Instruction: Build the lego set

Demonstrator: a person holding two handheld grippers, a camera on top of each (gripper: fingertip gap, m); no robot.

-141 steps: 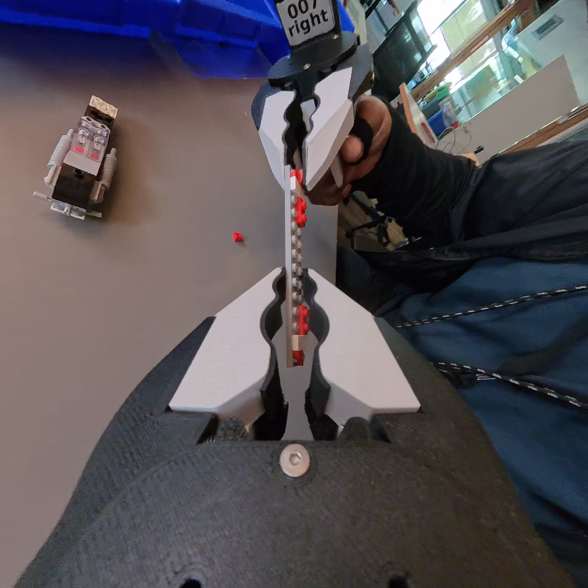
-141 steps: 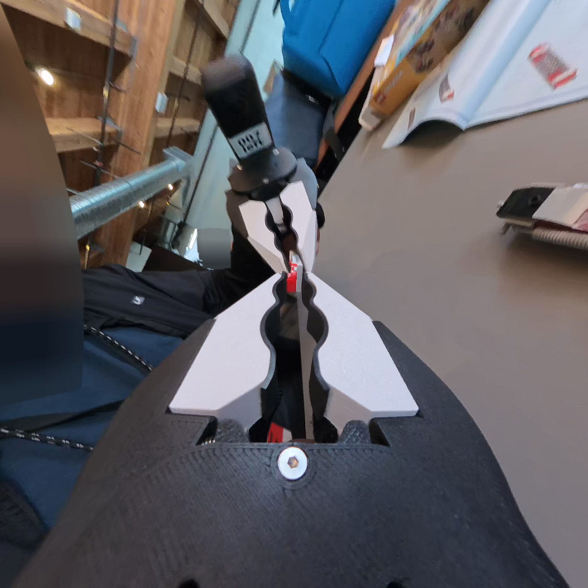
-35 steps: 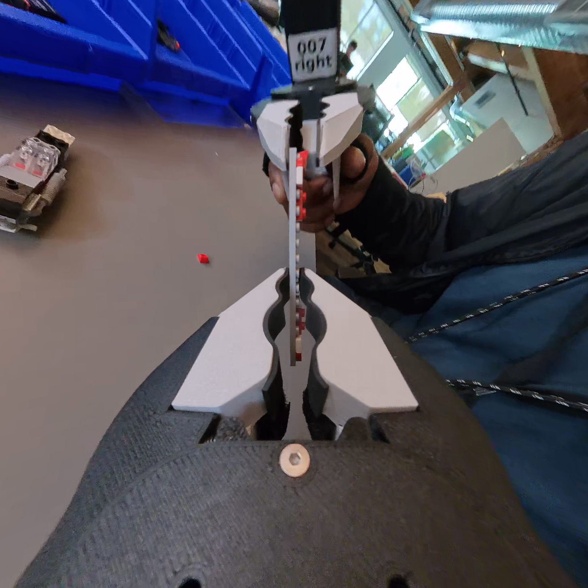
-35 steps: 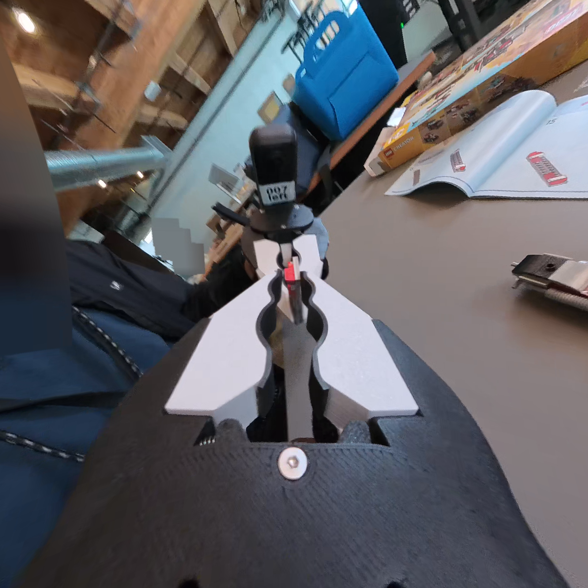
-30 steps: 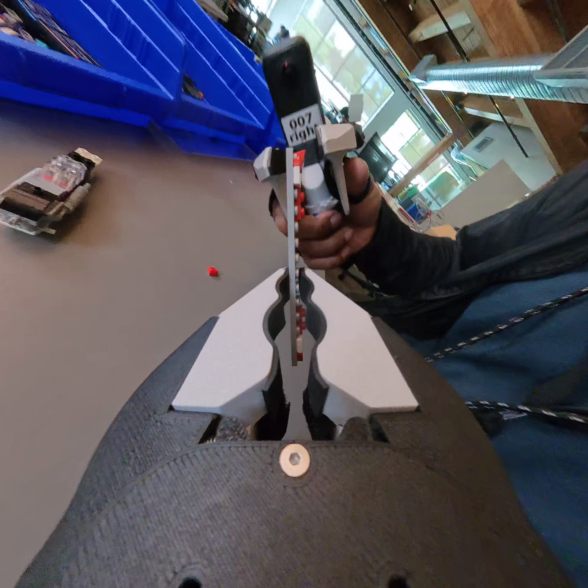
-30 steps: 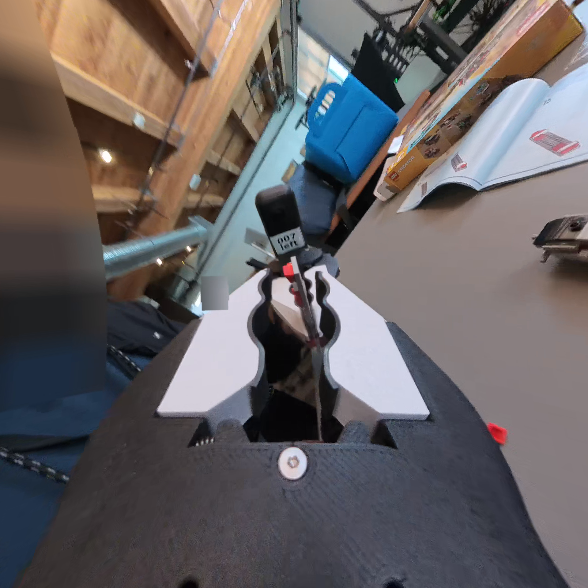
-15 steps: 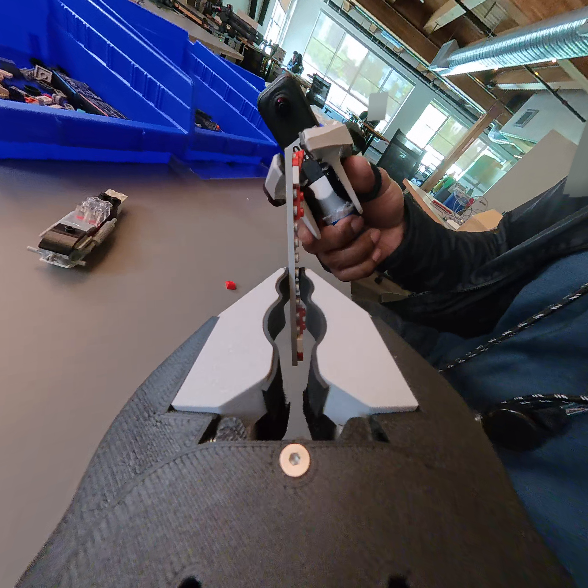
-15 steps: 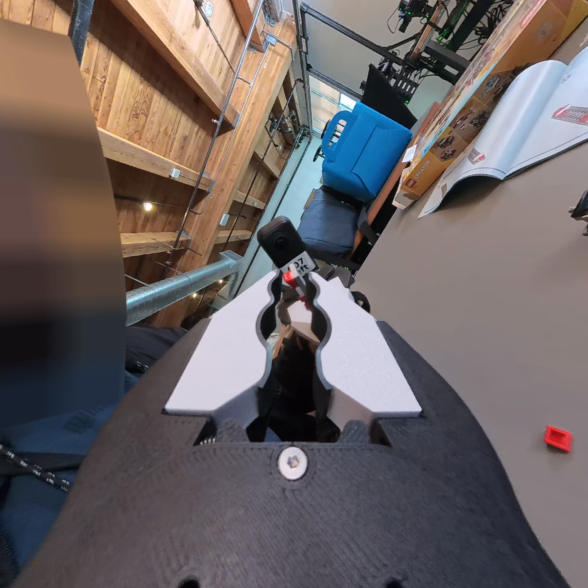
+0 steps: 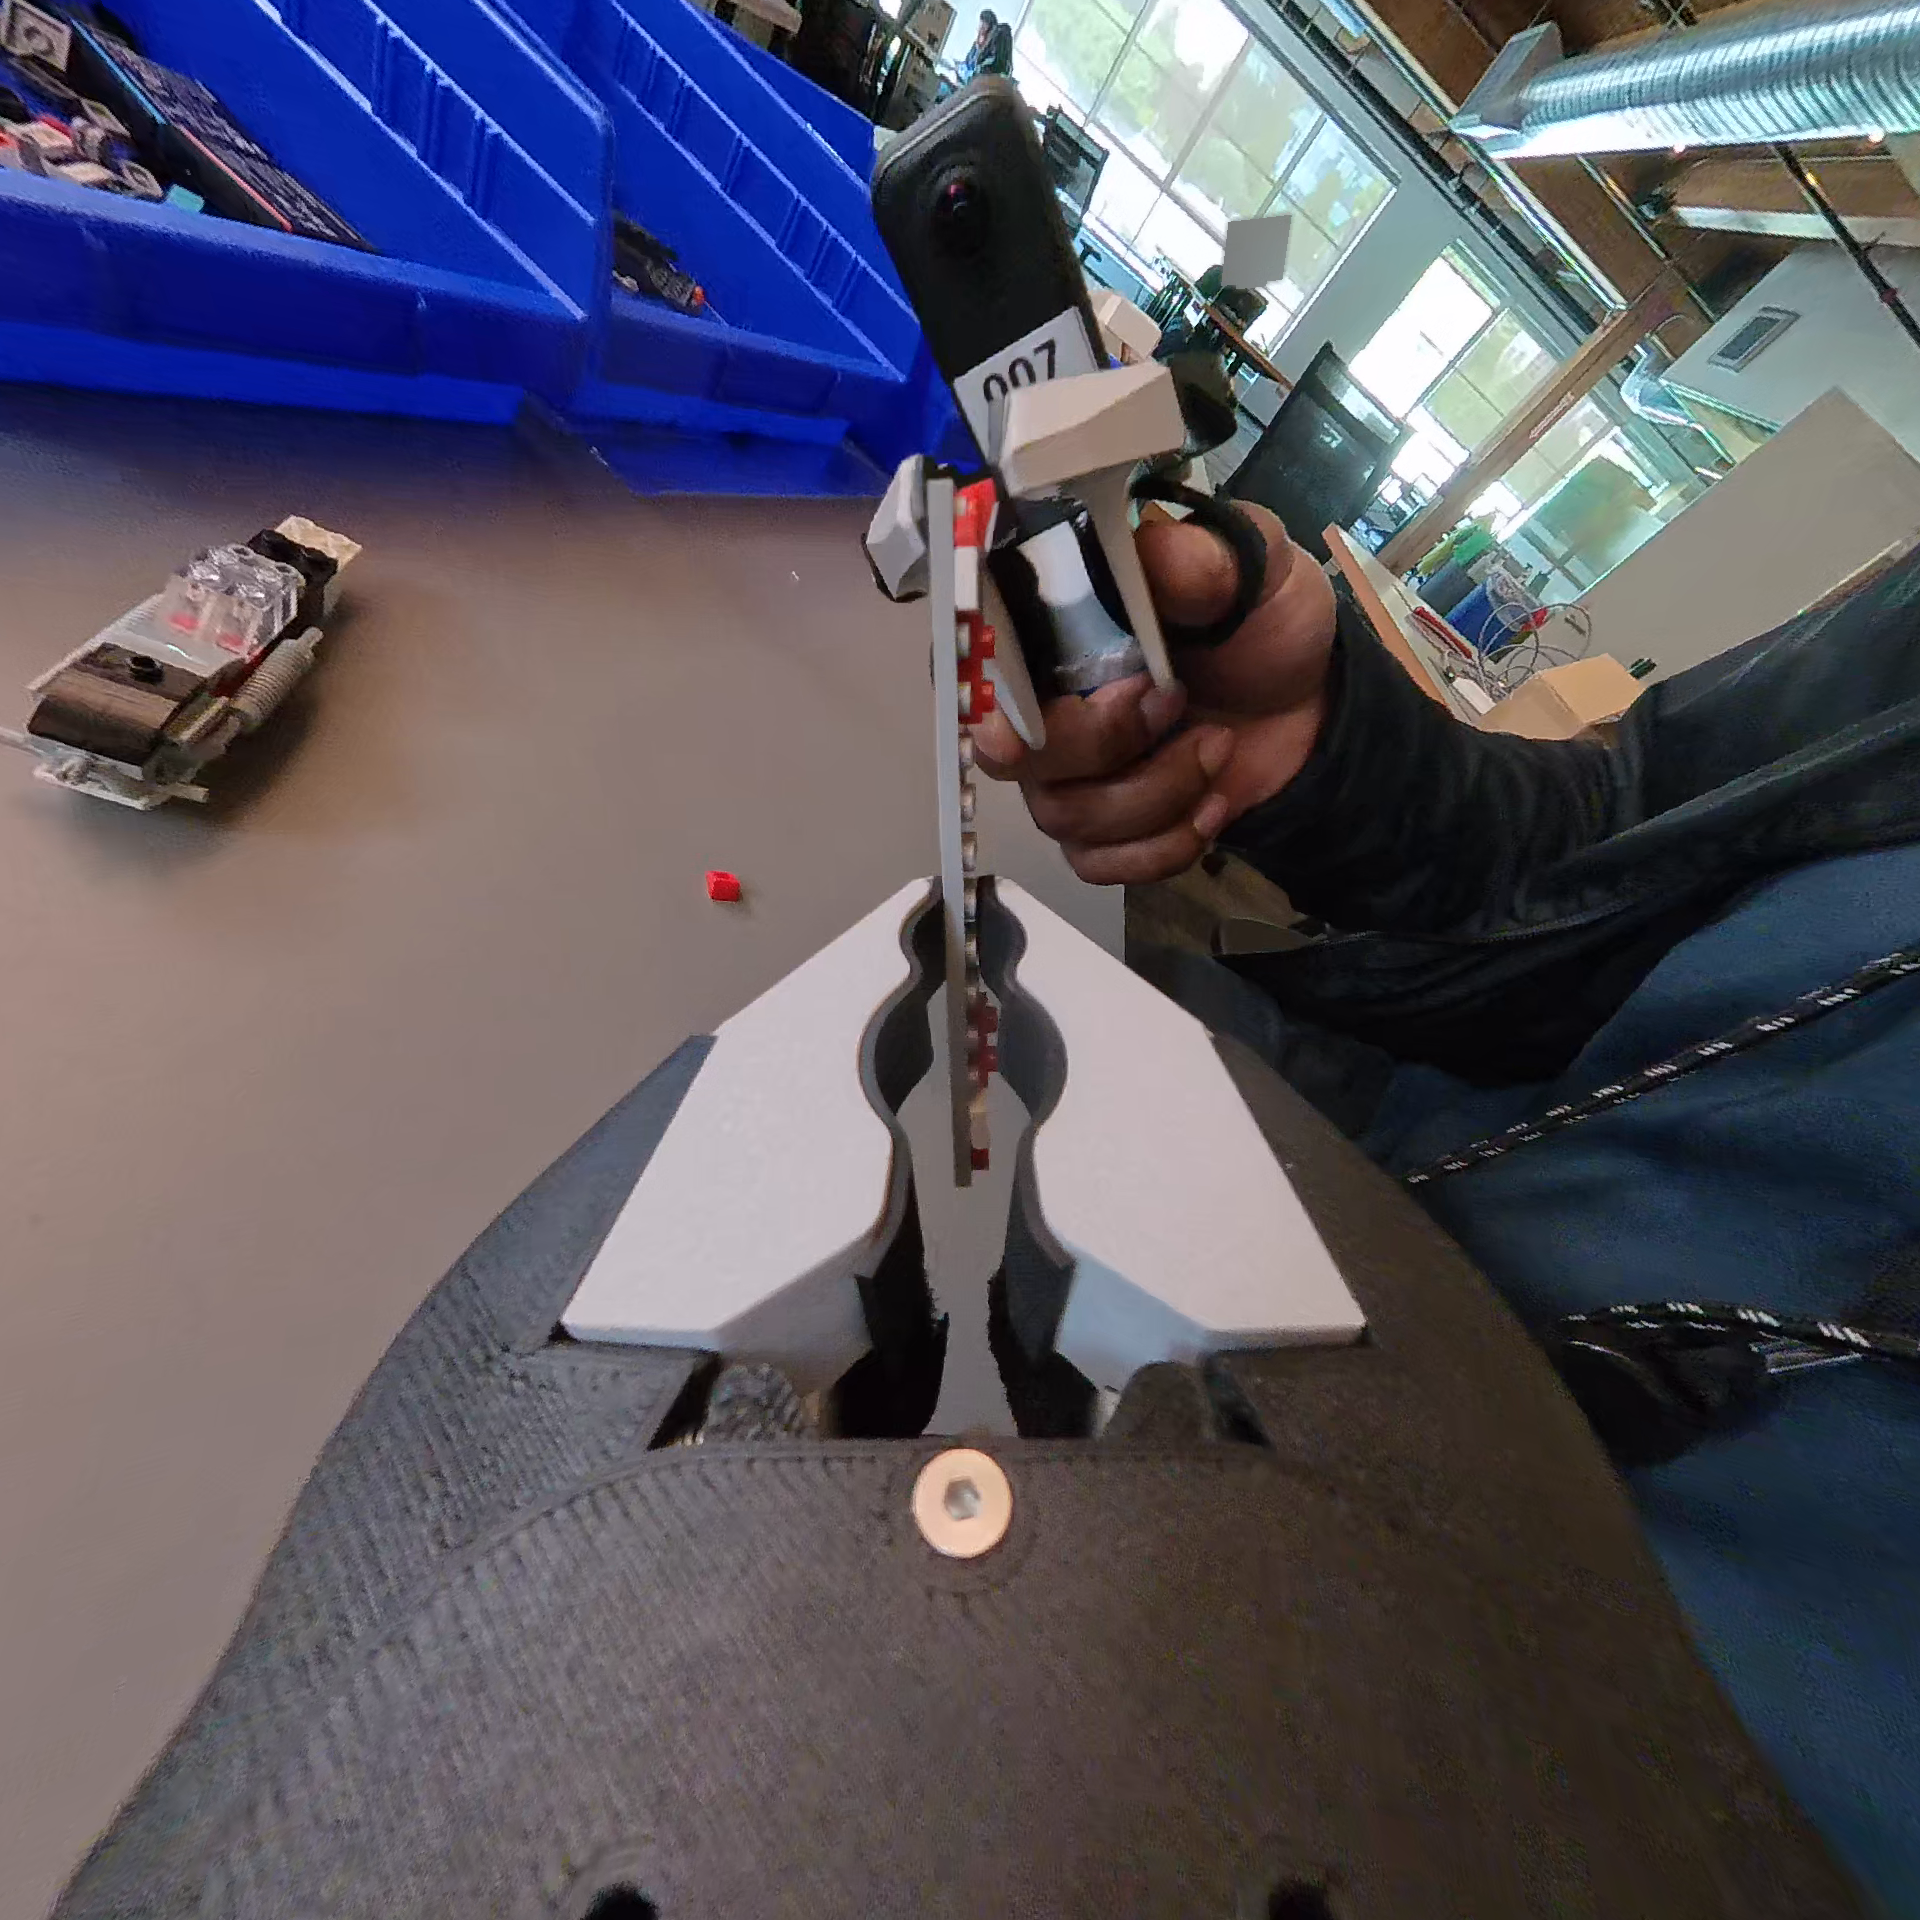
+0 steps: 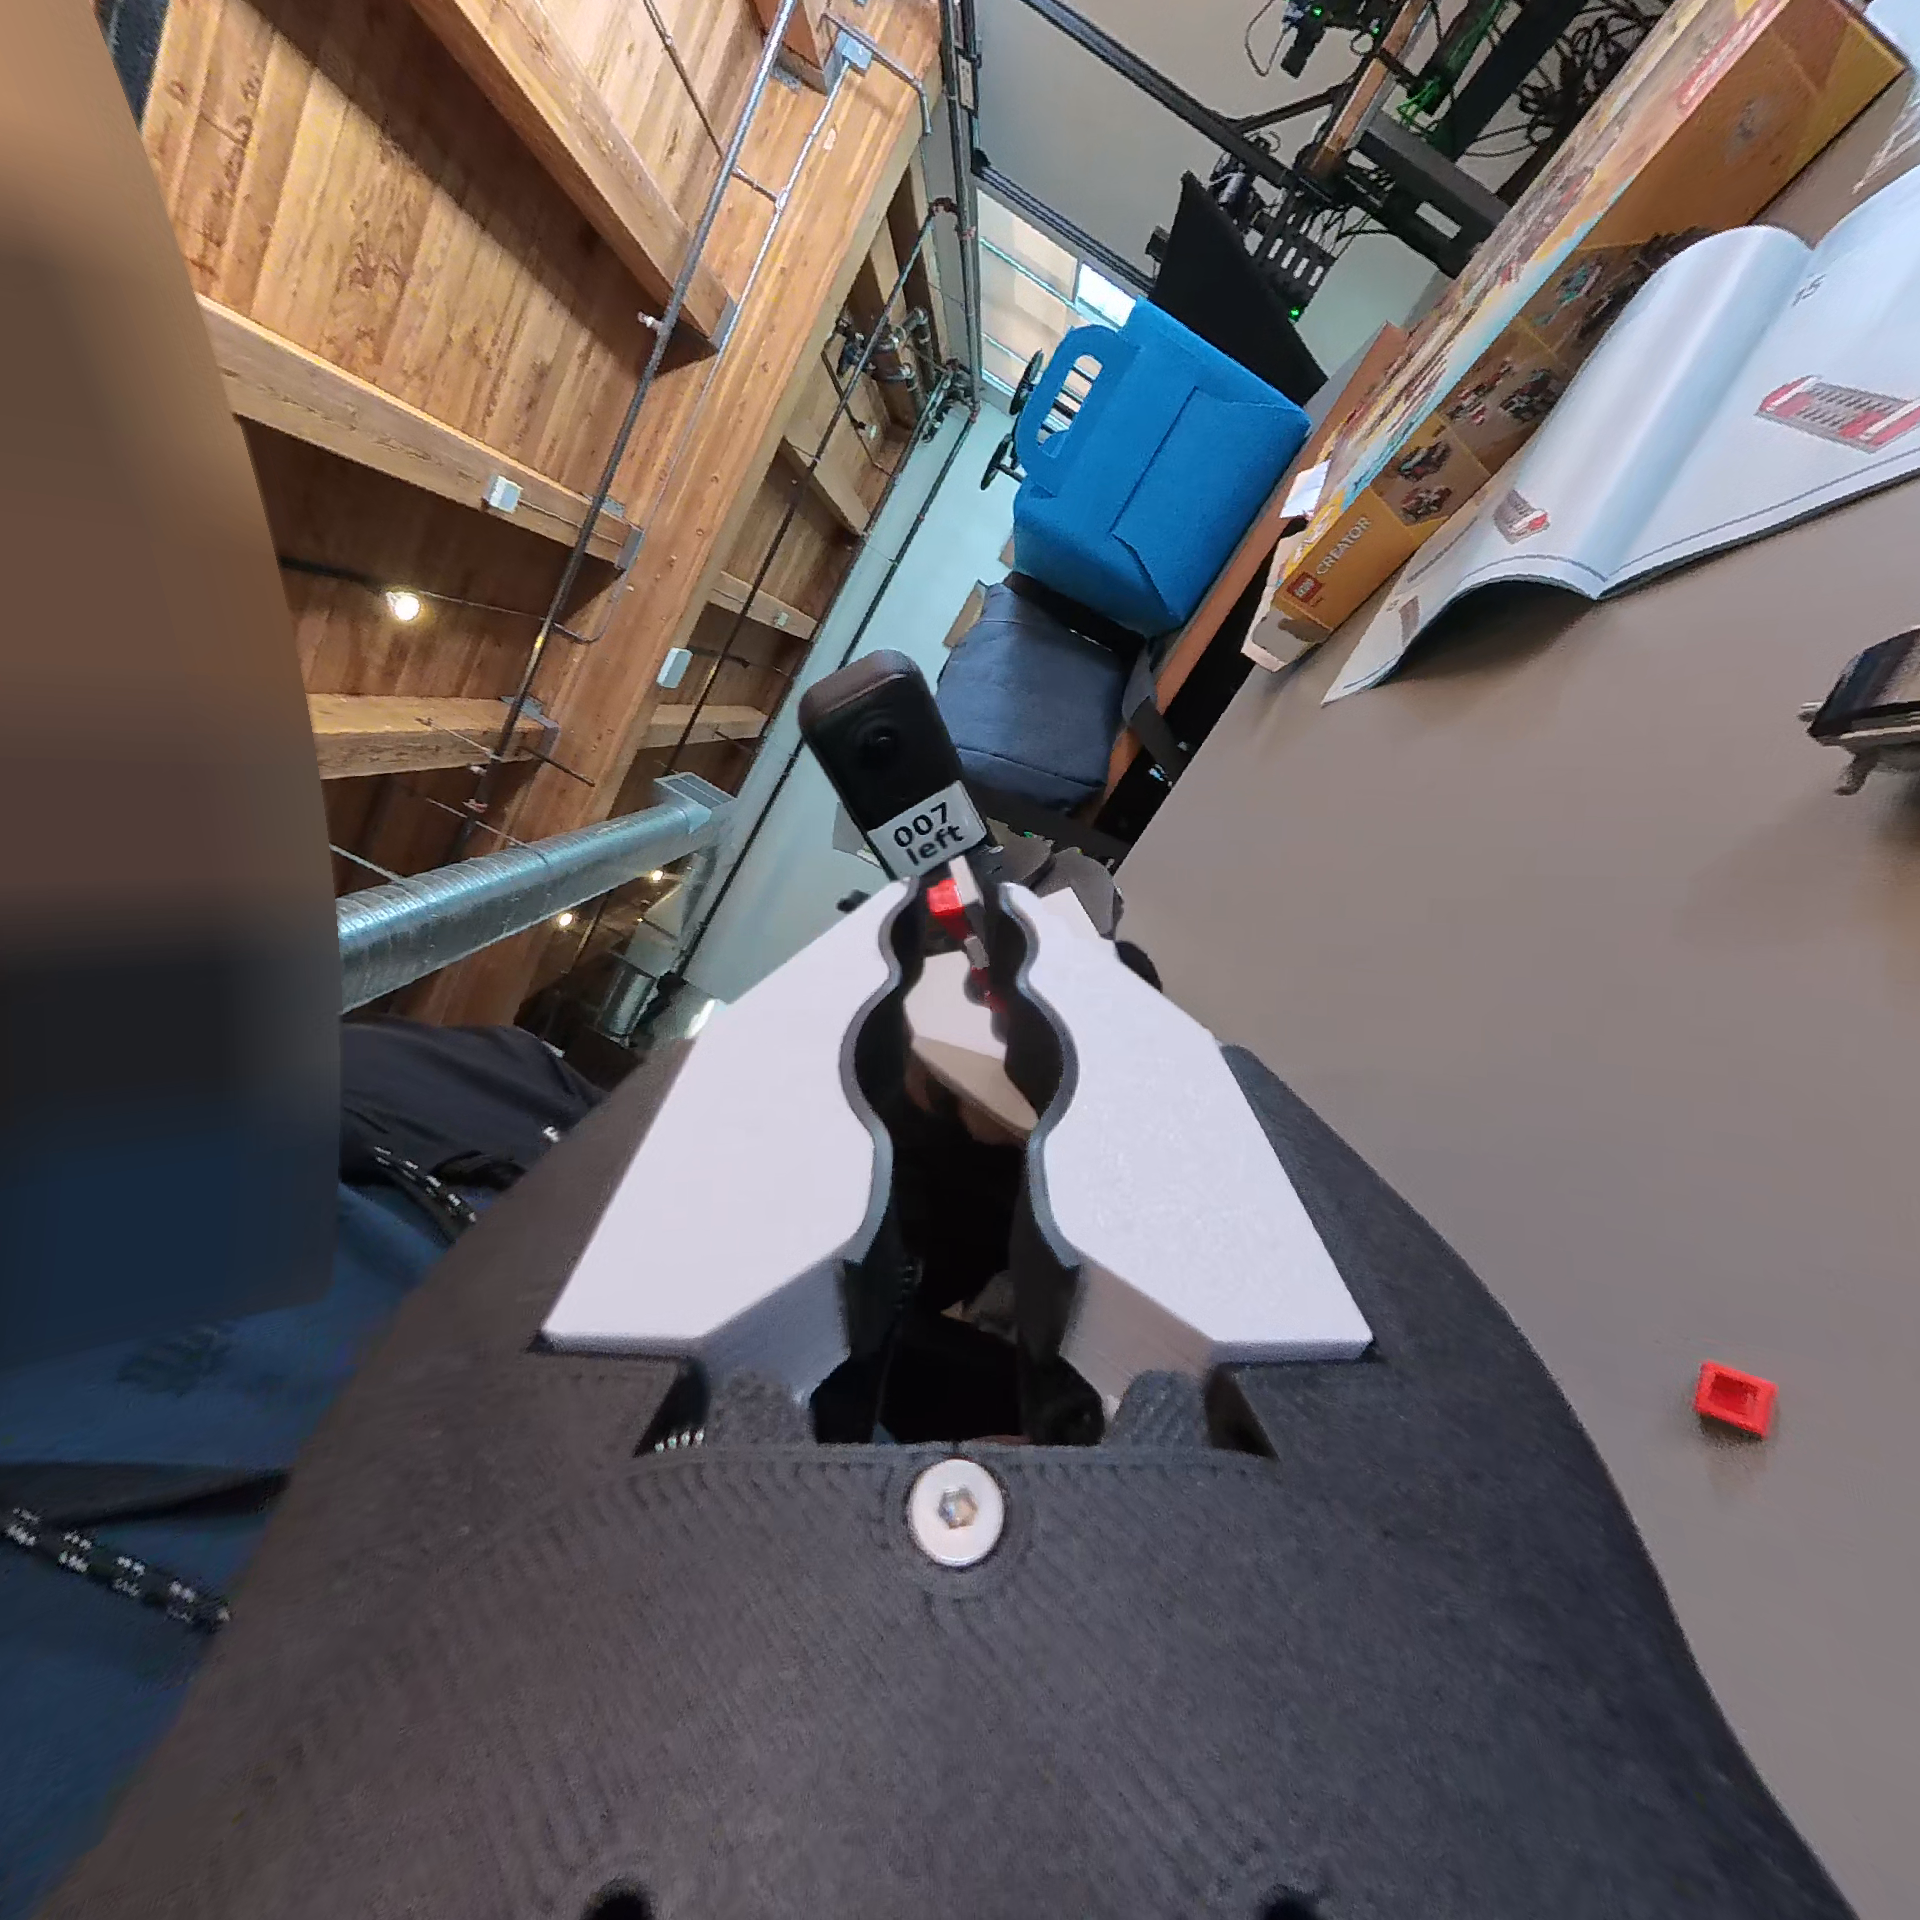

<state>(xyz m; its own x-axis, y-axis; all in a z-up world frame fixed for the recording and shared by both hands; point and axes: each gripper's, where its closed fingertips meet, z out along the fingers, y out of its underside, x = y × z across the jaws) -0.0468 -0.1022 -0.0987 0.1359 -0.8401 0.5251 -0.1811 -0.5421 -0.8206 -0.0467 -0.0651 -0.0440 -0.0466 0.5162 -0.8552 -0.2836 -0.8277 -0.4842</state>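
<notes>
The left gripper [image 9: 961, 894] clamps a long grey LEGO plate [image 9: 948, 790] studded with red pieces, edge-on, its long axis running toward 12 o'clock. The right gripper [image 10: 961, 894] stands spread, fingers apart either side of the plate's far end. On the grey table [image 9: 416, 935], a loose red brick [image 9: 722, 884] lies at 10 o'clock, a partly built model [image 9: 177, 675] farther left, blue bins [image 9: 416, 260] beyond. An open instruction booklet [image 10: 1714, 447] lies at 2 o'clock.

I see a white label [image 10: 928, 840] on the far tool's camera, print on a yellow box [image 10: 1351, 551], and a numbered booklet page [image 10: 1714, 416].
</notes>
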